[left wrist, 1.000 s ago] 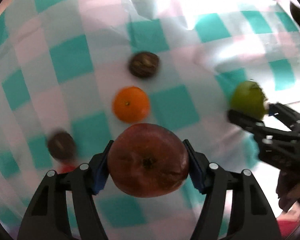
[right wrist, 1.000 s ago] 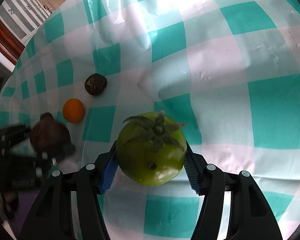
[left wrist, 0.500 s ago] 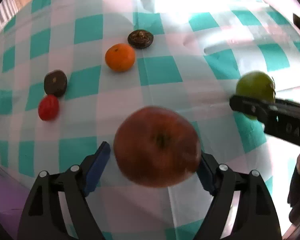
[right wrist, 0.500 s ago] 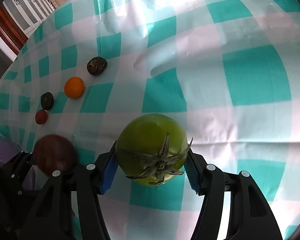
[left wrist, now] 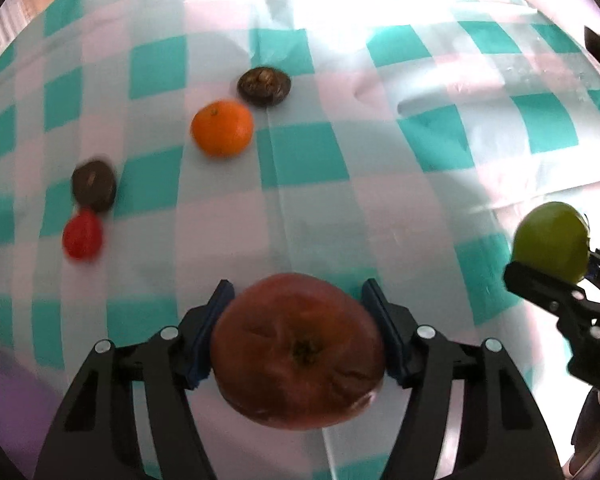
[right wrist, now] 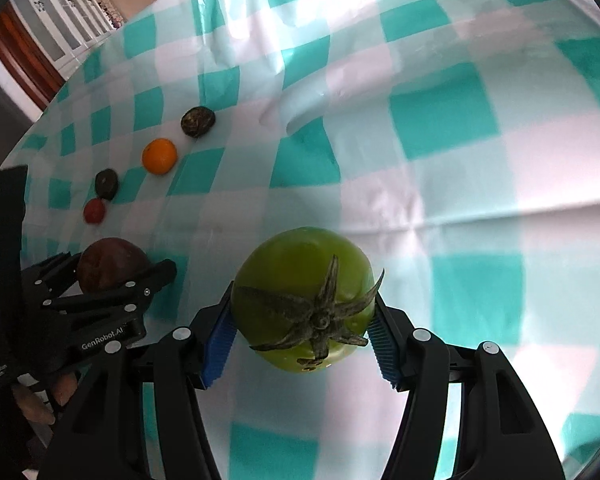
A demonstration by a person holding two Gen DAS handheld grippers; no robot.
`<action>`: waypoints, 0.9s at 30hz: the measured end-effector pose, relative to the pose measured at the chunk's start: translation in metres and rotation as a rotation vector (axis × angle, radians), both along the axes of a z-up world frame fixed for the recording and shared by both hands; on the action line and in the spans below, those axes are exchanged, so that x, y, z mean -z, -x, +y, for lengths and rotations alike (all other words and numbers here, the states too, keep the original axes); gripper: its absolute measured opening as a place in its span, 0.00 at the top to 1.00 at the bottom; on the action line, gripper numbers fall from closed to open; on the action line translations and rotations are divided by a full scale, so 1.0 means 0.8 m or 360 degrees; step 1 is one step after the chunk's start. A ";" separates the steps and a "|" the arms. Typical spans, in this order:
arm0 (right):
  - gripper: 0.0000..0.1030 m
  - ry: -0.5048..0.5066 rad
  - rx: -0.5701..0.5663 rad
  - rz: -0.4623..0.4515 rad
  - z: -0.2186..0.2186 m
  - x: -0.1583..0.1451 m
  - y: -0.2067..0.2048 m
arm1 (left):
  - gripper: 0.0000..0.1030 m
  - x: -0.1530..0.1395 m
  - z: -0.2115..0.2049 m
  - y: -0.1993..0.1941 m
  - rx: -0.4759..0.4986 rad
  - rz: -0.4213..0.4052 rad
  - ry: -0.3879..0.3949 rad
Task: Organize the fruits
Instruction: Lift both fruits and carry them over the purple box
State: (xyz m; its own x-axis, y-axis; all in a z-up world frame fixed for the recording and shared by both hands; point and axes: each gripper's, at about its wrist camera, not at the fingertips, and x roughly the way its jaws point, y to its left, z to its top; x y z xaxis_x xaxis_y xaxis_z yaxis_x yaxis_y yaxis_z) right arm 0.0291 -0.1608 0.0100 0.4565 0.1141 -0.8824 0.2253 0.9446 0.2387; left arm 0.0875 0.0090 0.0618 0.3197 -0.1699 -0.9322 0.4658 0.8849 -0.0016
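Wrinkled dark-red apple (left wrist: 298, 350) clamped between left tool (left wrist: 298, 334) blue ribbed pads, glossy green tomato (right wrist: 304, 298) with dry star calyx clamped in right tool (right wrist: 302, 330), both above creased teal-white checked cloth surface (right wrist: 440, 184); smooth round orange (left wrist: 222, 128) lies beyond.

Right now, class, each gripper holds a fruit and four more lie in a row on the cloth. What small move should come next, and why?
Probably lower the left gripper and set the dark red fruit on the checked cloth just past the small red fruit. The row runs dark fruit, orange, dark fruit, red fruit, so that end lies nearest. The right gripper can keep the green tomato.
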 end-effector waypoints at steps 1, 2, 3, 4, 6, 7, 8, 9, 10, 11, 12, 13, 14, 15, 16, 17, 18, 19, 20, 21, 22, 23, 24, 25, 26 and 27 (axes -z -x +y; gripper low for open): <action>0.43 -0.0003 -0.0002 0.0001 -0.002 -0.001 0.008 | 0.36 -0.002 0.005 0.012 -0.0018 -0.0001 -0.0003; 0.43 -0.0012 -0.0001 0.0003 -0.004 -0.003 0.018 | 0.36 -0.004 0.009 0.024 -0.0045 0.0009 0.0008; 0.43 -0.0027 -0.0001 0.0011 -0.007 -0.004 0.030 | 0.36 -0.009 0.018 0.038 -0.0102 0.0043 0.0054; 0.43 -0.0037 -0.0003 0.0018 -0.008 -0.005 0.040 | 0.36 -0.013 0.027 0.051 -0.0159 0.0086 0.0109; 0.43 -0.0074 -0.0008 0.0031 -0.012 -0.009 0.064 | 0.36 -0.020 0.042 0.076 -0.0254 0.0168 0.0205; 0.43 -0.0089 -0.0016 0.0038 -0.013 -0.011 0.074 | 0.36 -0.026 0.049 0.097 -0.0300 0.0211 0.0251; 0.43 -0.0106 -0.0028 0.0047 -0.014 -0.013 0.084 | 0.36 -0.024 0.054 0.110 -0.0320 0.0229 0.0272; 0.43 -0.0132 -0.0047 0.0058 -0.014 -0.015 0.097 | 0.36 -0.021 0.063 0.129 -0.0331 0.0236 0.0287; 0.43 -0.0152 -0.0062 0.0064 -0.015 -0.017 0.107 | 0.36 -0.026 0.064 0.145 -0.0342 0.0245 0.0303; 0.43 -0.0174 -0.0081 0.0074 -0.015 -0.018 0.116 | 0.36 -0.022 0.063 0.159 -0.0352 0.0258 0.0318; 0.43 -0.0193 -0.0114 0.0092 -0.014 -0.019 0.126 | 0.36 -0.020 0.065 0.171 -0.0364 0.0274 0.0330; 0.43 -0.0196 -0.0140 0.0103 -0.013 -0.020 0.133 | 0.36 -0.010 0.059 0.174 -0.0373 0.0283 0.0335; 0.43 -0.0201 -0.0166 0.0114 -0.013 -0.021 0.140 | 0.36 -0.010 0.058 0.186 -0.0379 0.0290 0.0340; 0.43 -0.0216 -0.0193 0.0125 -0.012 -0.022 0.148 | 0.36 -0.001 0.053 0.189 -0.0380 0.0302 0.0348; 0.43 -0.0230 -0.0214 0.0134 -0.011 -0.023 0.155 | 0.36 0.009 0.043 0.189 -0.0378 0.0307 0.0349; 0.43 -0.0239 -0.0229 0.0139 -0.010 -0.024 0.160 | 0.36 0.015 0.034 0.190 -0.0371 0.0309 0.0346; 0.43 -0.0250 -0.0252 0.0148 -0.009 -0.025 0.166 | 0.36 0.014 0.030 0.200 -0.0361 0.0305 0.0344; 0.43 -0.0254 -0.0271 0.0153 -0.007 -0.025 0.170 | 0.36 0.013 0.027 0.204 -0.0355 0.0298 0.0343; 0.43 -0.0251 -0.0290 0.0154 -0.006 -0.027 0.174 | 0.36 0.012 0.022 0.210 -0.0348 0.0288 0.0340; 0.43 -0.0249 -0.0315 0.0147 -0.004 -0.030 0.180 | 0.36 0.008 0.018 0.215 -0.0343 0.0269 0.0334; 0.43 -0.0254 -0.0331 0.0141 -0.003 -0.032 0.183 | 0.36 0.007 0.016 0.217 -0.0344 0.0257 0.0334; 0.43 -0.0260 -0.0347 0.0136 -0.002 -0.035 0.185 | 0.36 0.004 0.016 0.223 -0.0350 0.0246 0.0338; 0.43 -0.0256 -0.0370 0.0124 0.000 -0.038 0.188 | 0.36 0.000 0.017 0.230 -0.0358 0.0235 0.0340; 0.43 -0.0248 -0.0387 0.0116 0.002 -0.041 0.189 | 0.36 -0.004 0.017 0.235 -0.0364 0.0227 0.0336; 0.43 -0.0245 -0.0405 0.0107 0.004 -0.045 0.191 | 0.36 -0.006 0.018 0.240 -0.0369 0.0215 0.0332; 0.43 -0.0248 -0.0422 0.0097 0.006 -0.048 0.193 | 0.36 -0.009 0.018 0.243 -0.0372 0.0204 0.0330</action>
State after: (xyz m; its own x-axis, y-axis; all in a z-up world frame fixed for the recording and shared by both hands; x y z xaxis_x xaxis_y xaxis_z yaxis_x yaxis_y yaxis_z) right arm -0.1251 -0.1557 0.0487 0.3396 0.3582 -0.8697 -0.0057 0.9254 0.3789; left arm -0.1067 0.0231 0.0693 0.2546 -0.2960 -0.9206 0.2346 0.9425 -0.2382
